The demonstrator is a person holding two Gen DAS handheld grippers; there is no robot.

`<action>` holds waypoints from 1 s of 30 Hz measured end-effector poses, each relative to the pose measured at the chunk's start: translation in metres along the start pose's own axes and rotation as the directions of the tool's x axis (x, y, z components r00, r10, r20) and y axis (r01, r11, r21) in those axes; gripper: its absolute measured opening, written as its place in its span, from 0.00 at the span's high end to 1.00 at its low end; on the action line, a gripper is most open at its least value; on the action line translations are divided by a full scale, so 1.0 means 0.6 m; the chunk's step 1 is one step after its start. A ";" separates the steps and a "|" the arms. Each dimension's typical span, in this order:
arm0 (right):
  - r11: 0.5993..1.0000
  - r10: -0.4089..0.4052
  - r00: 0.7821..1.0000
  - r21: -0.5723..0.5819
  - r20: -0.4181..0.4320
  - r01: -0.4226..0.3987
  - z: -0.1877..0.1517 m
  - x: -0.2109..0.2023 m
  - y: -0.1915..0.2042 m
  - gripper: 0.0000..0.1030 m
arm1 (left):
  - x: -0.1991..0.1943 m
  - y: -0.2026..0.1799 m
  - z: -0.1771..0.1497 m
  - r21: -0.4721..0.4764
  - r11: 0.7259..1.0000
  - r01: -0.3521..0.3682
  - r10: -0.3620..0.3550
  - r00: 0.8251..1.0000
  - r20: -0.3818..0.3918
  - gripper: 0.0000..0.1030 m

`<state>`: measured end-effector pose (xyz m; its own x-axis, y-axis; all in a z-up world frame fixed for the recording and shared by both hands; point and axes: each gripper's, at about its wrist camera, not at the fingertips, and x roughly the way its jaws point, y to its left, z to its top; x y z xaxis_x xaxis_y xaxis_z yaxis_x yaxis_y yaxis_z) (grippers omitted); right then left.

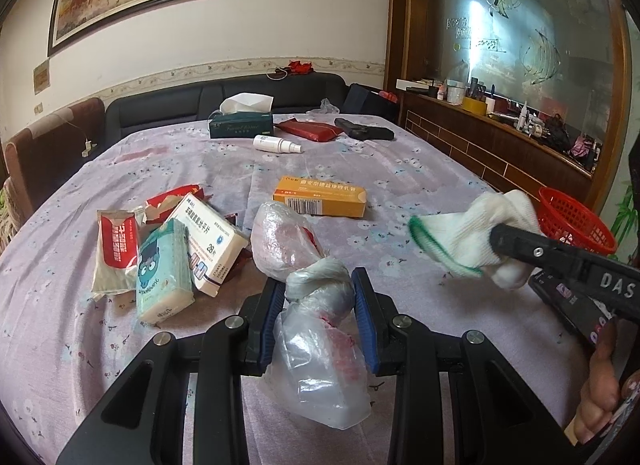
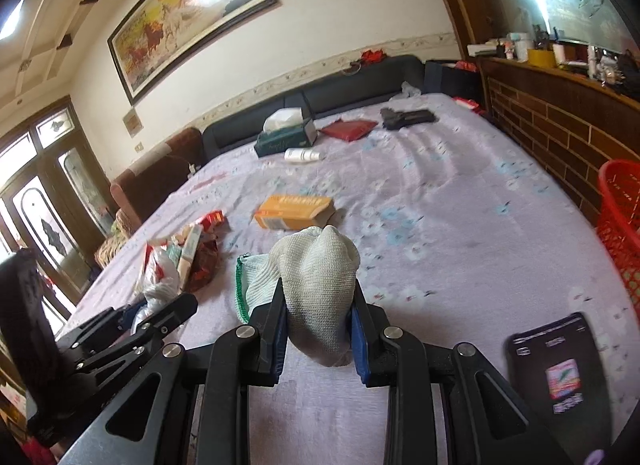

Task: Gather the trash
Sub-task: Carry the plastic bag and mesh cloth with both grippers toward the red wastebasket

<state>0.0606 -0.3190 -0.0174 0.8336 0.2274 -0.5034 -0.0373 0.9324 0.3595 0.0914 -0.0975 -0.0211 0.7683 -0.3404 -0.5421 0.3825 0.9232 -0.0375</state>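
Observation:
My left gripper (image 1: pixel 320 285) is shut on a knotted clear plastic bag (image 1: pixel 320 345) that rests on the lilac tablecloth (image 1: pixel 400 169). A white knit glove (image 2: pixel 320 285) with a green cuff hangs between the pads of my right gripper (image 2: pixel 318 297), held above the cloth. In the left wrist view the glove (image 1: pixel 472 233) and the right gripper (image 1: pixel 500 241) sit at the right, near a red mesh basket (image 1: pixel 576 221). The left gripper (image 2: pixel 152 309) with its bag shows at the lower left of the right wrist view.
A pile of packets and a white medicine box (image 1: pixel 208 245) lies left of the bag. An orange box (image 1: pixel 320 197) sits mid-table. A tissue box (image 1: pixel 240 125), spray bottle (image 1: pixel 276 143), red pouch (image 1: pixel 308 129) and black case (image 1: pixel 364 131) lie far off. A black packet (image 2: pixel 560 369) lies near the red basket (image 2: pixel 624 217).

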 end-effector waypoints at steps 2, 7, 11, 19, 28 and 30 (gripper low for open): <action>1.000 0.015 1.000 0.018 0.012 -0.015 0.005 -0.018 -0.006 0.72 | -0.006 -0.006 0.004 0.015 1.000 -0.004 0.003 1.000 0.007 0.68; 0.999 0.024 0.999 0.035 0.049 -0.026 0.015 -0.056 -0.021 0.72 | -0.019 -0.022 0.015 0.035 0.999 0.007 -0.007 1.000 0.018 0.68; 0.998 0.029 0.997 0.060 0.077 -0.034 0.025 -0.088 -0.039 0.72 | -0.029 -0.029 0.026 0.033 0.999 0.026 -0.027 0.999 0.021 0.68; 0.997 0.014 0.994 0.077 0.105 -0.022 0.031 -0.120 -0.057 0.72 | -0.042 -0.045 0.047 0.037 0.997 0.061 -0.062 0.998 0.020 0.68; 0.989 -0.077 0.983 0.138 0.169 0.053 0.045 -0.190 -0.128 0.72 | -0.051 -0.110 0.094 0.099 0.979 0.177 -0.177 0.984 -0.007 0.68; 0.984 -0.114 0.974 0.160 0.196 0.083 0.049 -0.217 -0.153 0.72 | -0.052 -0.135 0.107 0.118 0.968 0.221 -0.221 0.975 -0.014 0.68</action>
<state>-0.0287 -0.4426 0.0380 0.9242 0.0604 -0.3771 0.1204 0.8910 0.4377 0.0696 -0.1730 0.0528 0.6576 -0.5330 -0.5325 0.6004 0.7977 -0.0569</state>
